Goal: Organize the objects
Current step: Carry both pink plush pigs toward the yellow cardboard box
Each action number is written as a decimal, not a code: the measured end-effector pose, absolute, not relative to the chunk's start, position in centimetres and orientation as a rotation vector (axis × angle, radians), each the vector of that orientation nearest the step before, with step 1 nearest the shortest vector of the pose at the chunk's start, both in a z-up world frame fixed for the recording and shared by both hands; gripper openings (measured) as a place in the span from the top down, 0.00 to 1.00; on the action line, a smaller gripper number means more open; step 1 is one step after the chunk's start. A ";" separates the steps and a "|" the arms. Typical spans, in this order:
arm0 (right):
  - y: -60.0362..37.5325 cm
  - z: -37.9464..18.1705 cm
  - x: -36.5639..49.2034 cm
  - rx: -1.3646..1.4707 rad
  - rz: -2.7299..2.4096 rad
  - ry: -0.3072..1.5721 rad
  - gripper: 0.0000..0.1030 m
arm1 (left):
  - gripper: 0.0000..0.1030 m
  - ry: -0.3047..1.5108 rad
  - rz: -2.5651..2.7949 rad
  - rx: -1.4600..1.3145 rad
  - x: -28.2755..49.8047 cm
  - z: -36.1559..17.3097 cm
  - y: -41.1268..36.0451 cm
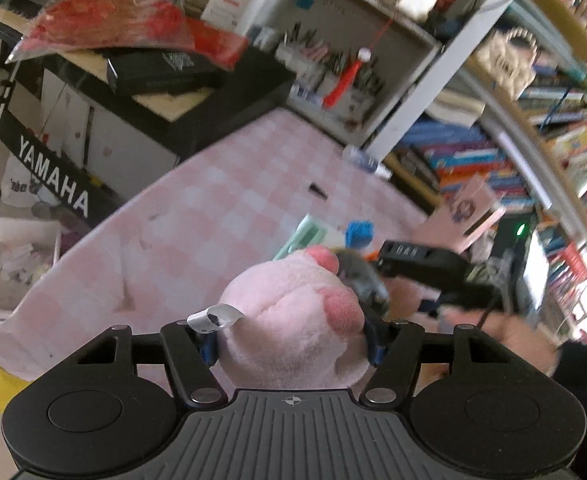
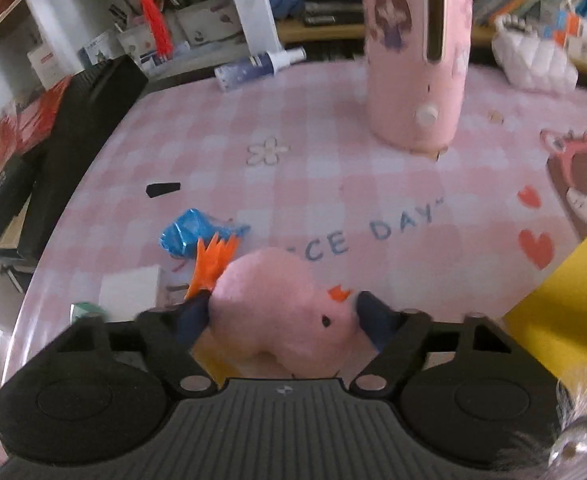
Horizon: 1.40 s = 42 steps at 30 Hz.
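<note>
A pink plush toy (image 1: 293,320) with darker pink feet sits between the fingers of my left gripper (image 1: 291,344), which is shut on it above the pink checked table (image 1: 213,208). My right gripper (image 2: 281,320) is shut on the same kind of pink plush (image 2: 277,304), showing a black eye, an orange crown mark and orange spikes (image 2: 213,260). The right gripper's black body (image 1: 425,268) shows in the left wrist view just beyond the plush, with a hand behind it.
On the table lie a blue wrapper (image 2: 185,232), a white card (image 2: 131,288), a black scrap (image 2: 163,189), a spray bottle (image 2: 257,66) and a tall pink container (image 2: 417,52). A yellow box (image 2: 565,292) stands at the right. Shelves of books (image 1: 533,140) and a Yamaha keyboard (image 1: 53,176) border the table.
</note>
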State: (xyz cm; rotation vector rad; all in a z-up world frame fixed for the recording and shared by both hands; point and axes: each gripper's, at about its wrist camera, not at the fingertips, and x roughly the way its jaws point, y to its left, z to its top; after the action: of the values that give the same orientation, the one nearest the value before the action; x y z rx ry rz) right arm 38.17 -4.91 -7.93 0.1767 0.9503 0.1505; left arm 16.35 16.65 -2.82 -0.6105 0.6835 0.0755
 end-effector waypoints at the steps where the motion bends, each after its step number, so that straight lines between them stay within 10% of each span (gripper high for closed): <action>1: -5.0 -7.8 38.1 0.170 0.152 0.941 0.34 | 0.38 0.669 0.075 -0.616 16.1 -2.5 16.8; 19: -8.5 1.8 21.0 0.030 0.306 0.652 0.34 | 0.38 0.595 0.075 -0.552 10.6 0.1 16.6; 42: -11.6 -1.5 0.1 0.048 0.090 0.714 0.34 | 0.38 0.726 -0.175 -0.403 0.1 -1.7 11.2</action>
State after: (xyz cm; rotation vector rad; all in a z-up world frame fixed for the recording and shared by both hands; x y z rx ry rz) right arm 0.08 -11.63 -1.49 0.0480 0.7144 0.0904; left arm 0.11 11.24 -1.68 -0.4028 0.7255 -0.1745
